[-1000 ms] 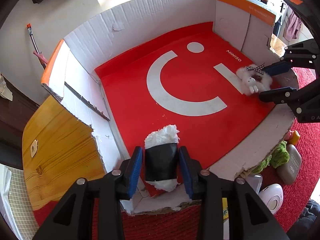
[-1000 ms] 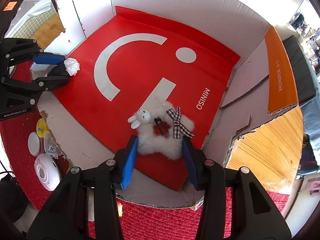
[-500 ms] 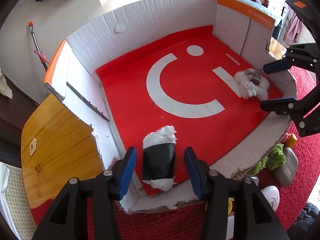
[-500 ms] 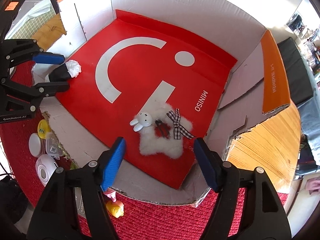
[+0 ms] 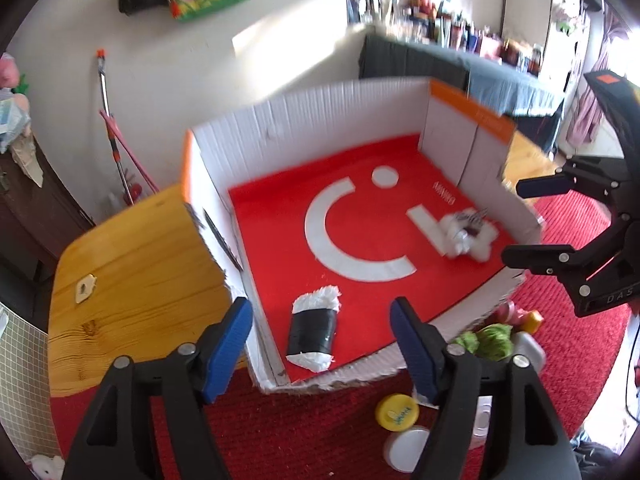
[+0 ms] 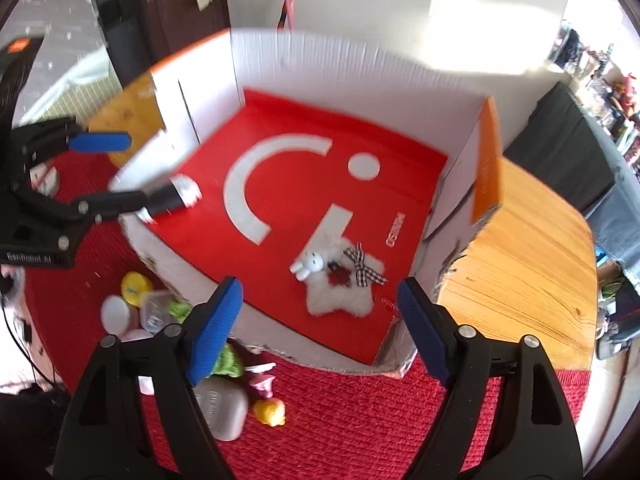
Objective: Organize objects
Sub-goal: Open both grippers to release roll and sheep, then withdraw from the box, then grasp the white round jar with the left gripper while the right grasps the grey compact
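Left gripper (image 5: 322, 346) spread wide, nothing between its blue pads, hanging over the near-left corner of the open white cardboard box with red printed floor (image 5: 320, 136). Black-wrapped white fluffy roll (image 5: 313, 333) lies on the red floor in that corner, just beside the left wall, apart from both pads. Right gripper (image 6: 320, 326) also spread wide and empty, above the near rim at the right end. White fluffy star-shaped plush with small rabbit figure and checked bow (image 6: 340, 280) lies flat on the floor just beyond it, near the right wall, touching neither pad.

Middle and far floor of the box bare, walls tall on far and sides, near wall low and torn. Outside the near rim on the red woven rug (image 6: 340, 420): yellow round lid (image 5: 397, 412), green fuzzy item (image 5: 490, 340), grey rounded case (image 6: 224, 412), yellow duck-like toy (image 6: 272, 410), white round lid (image 6: 115, 313). Wooden tabletop (image 5: 132, 272) flanks the box's left side.
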Tool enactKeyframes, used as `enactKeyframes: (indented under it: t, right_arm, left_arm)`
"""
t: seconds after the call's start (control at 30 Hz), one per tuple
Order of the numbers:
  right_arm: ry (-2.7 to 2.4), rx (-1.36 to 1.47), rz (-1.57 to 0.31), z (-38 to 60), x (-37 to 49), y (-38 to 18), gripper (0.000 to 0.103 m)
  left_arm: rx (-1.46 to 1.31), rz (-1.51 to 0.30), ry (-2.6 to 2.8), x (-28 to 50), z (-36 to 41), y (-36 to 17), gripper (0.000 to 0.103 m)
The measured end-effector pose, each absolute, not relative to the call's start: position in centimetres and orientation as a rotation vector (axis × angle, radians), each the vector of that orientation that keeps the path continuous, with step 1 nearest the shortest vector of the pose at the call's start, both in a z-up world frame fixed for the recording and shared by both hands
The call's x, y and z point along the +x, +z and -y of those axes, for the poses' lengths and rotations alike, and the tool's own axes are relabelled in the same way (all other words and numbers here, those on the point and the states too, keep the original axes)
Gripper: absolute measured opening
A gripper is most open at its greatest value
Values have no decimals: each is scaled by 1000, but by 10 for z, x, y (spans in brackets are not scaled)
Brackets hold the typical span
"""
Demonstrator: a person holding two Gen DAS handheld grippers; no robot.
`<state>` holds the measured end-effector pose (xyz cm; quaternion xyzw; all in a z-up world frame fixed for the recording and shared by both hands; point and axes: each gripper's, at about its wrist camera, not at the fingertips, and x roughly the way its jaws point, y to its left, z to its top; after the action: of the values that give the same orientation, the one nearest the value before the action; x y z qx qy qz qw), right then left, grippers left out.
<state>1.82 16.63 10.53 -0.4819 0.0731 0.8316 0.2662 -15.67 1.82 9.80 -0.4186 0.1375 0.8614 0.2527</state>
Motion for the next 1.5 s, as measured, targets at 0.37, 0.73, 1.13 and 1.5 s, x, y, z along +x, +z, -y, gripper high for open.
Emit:
enactKeyframes:
  t: [0.37,0.73,1.13,1.5]
  right_arm:
    - [2320,-871,-175,-136,41,147,97]
    - [2275,-656,-197,-91,89,128,101]
    - [2210,-677,-136,-53,91,71,101]
    - [2198,-806,-224,-57,81,36,101]
  left_arm:
    - [-908,-139,2540,-111,15,132,91]
    - [-865,24,2673,-54,37,113,101]
    - [-959,41,2668,-10,23,66,103]
    - [-1093,40,2600,-9,16,36,103]
